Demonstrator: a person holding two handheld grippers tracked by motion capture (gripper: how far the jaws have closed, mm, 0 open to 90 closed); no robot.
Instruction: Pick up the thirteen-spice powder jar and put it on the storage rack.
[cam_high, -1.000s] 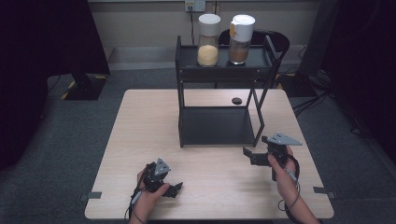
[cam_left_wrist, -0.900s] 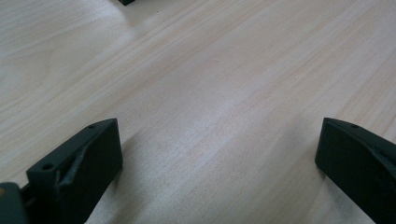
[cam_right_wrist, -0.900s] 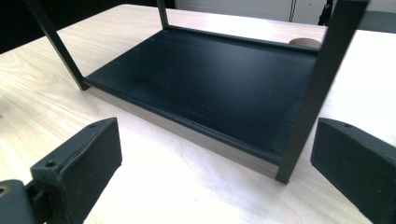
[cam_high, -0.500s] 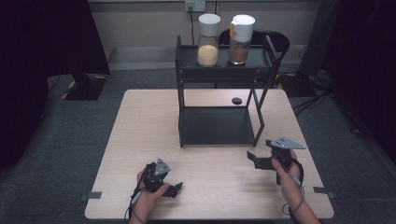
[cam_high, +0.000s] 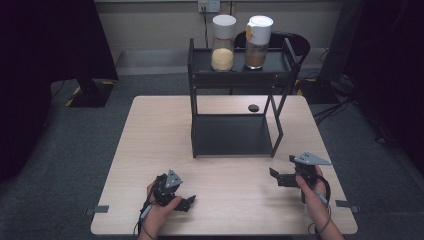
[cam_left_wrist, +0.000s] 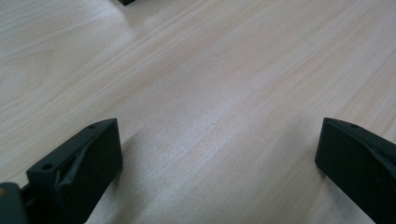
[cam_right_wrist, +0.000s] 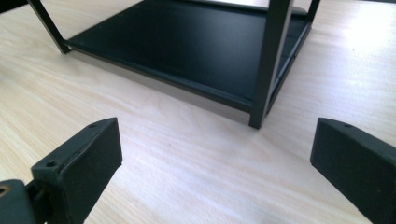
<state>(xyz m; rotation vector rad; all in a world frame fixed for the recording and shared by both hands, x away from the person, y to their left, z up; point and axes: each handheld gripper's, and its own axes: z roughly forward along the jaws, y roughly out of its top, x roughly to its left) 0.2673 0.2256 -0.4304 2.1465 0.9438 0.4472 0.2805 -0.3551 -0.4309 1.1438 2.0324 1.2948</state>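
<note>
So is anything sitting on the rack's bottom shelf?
No, the black rack's bottom shelf is bare; both jars stand on its top shelf.

A pale wooden bench stands on dark grey carpet. At the far side runs a light wall with a white power socket at its top edge. Dark curtains close off the far left and right. A black stand base sits on the carpet at left, and cables trail at right
</note>
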